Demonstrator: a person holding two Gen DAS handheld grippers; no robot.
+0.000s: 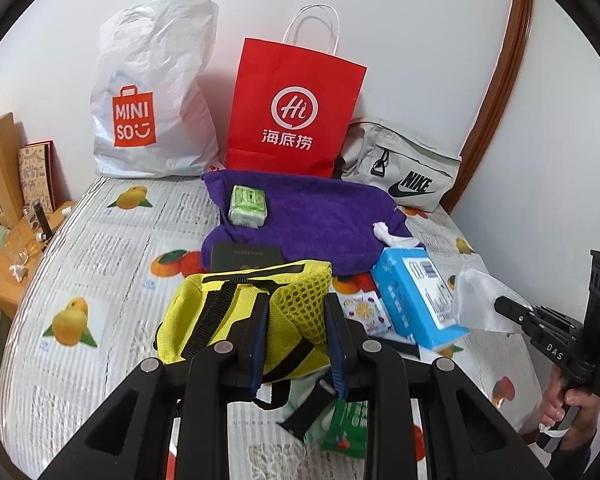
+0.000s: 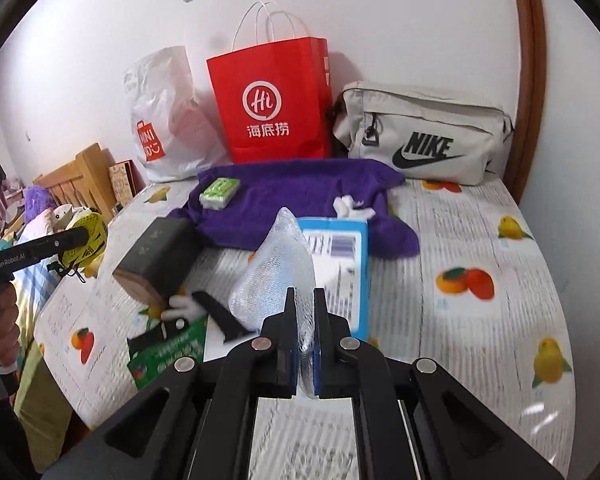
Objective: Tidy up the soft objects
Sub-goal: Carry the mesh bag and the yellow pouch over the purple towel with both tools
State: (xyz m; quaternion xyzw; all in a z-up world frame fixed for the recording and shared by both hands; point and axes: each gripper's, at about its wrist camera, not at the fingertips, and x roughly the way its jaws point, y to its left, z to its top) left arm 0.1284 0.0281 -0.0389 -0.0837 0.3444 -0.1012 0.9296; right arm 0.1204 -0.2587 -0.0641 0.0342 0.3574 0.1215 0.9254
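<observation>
1. Left wrist view: our left tool (image 1: 296,336) is clamped on the yellow bag (image 1: 236,304), held above the bed (image 1: 100,248).
2. Right wrist view: our right tool (image 2: 304,316) pinches a clear plastic bag (image 2: 276,264), nearly shut, above the blue box (image 2: 340,272) and purple towel (image 2: 300,196).

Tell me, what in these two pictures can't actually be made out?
- Left wrist view: the green packet is half hidden behind the left gripper, which is shut on the yellow mesh pouch.
- Right wrist view: the blue box has a blurred label, partly covered by the clear plastic bag in the right gripper.
- Both views: contents of the red paper bag are hidden by its walls.
</observation>
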